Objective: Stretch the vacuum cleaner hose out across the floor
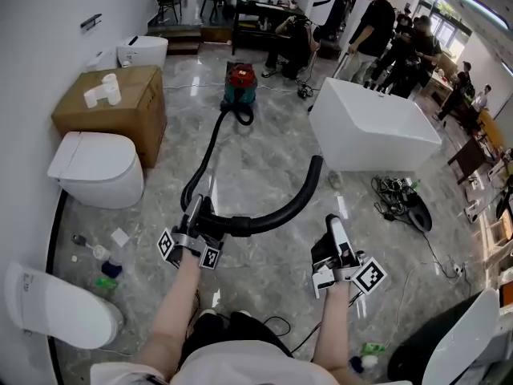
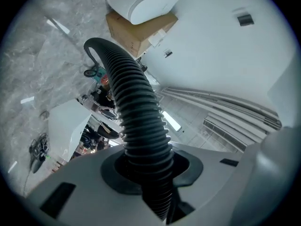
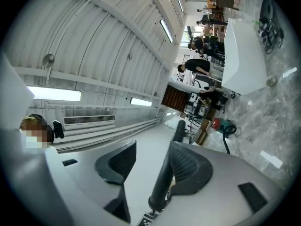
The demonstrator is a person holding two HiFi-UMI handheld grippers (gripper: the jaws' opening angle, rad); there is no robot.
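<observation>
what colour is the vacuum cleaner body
The vacuum cleaner is red on top and teal below, clearest in the head view.

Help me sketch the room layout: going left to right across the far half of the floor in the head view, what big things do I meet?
Box → vacuum → tub
</observation>
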